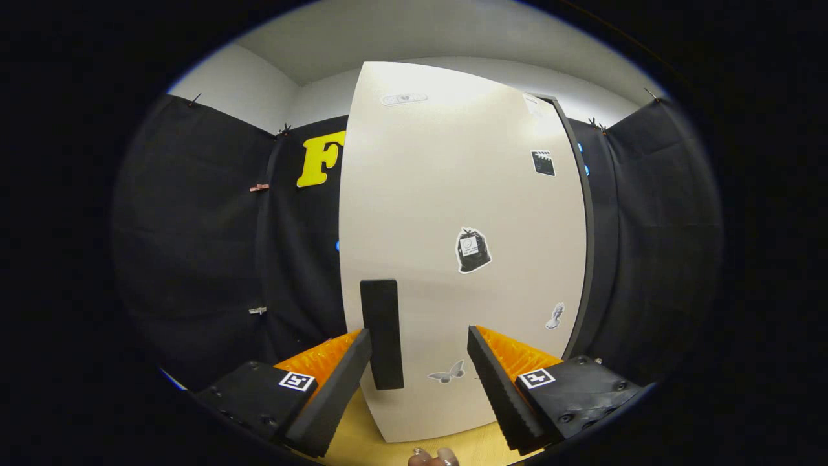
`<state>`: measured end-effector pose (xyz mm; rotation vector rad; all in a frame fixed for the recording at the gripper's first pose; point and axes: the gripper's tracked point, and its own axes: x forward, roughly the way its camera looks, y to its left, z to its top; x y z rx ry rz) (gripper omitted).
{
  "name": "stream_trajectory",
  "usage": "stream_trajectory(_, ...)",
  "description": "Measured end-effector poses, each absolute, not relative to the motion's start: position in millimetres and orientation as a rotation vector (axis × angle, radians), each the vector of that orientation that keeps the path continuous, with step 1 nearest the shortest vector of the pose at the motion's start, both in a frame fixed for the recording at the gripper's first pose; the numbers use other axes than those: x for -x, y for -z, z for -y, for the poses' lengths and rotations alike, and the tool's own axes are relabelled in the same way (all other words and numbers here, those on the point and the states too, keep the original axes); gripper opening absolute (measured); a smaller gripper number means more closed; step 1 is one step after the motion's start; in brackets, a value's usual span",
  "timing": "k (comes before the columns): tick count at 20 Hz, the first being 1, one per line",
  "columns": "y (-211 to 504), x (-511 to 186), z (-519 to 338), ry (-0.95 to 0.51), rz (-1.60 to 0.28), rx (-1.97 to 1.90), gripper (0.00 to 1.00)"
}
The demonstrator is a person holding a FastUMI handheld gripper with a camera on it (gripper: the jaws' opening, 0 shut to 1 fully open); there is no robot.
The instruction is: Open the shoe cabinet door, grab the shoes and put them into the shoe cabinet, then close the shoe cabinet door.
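The shoe cabinet door (453,246) is seen standing upright just ahead of the gripper (419,343), and whatever lies behind the door, including the inside of the cabinet, is hidden by its pale panel. One dark upright handle (381,333) is mounted on the door just beside the left finger, and the two fingers (336,382) are held apart with nothing clamped between them, though whether the left one touches the handle cannot be told. Four small stickers (473,250) can be counted on the panel, their designs mostly too small to make out, and what may be fingertips (433,458) are cut off below the wooden floor (356,446).
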<state>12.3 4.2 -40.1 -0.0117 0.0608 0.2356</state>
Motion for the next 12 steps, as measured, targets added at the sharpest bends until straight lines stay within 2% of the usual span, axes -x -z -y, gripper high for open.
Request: stream_trajectory(12,51.7,-48.8,12.1,-0.182,-0.048,0.027,0.98)
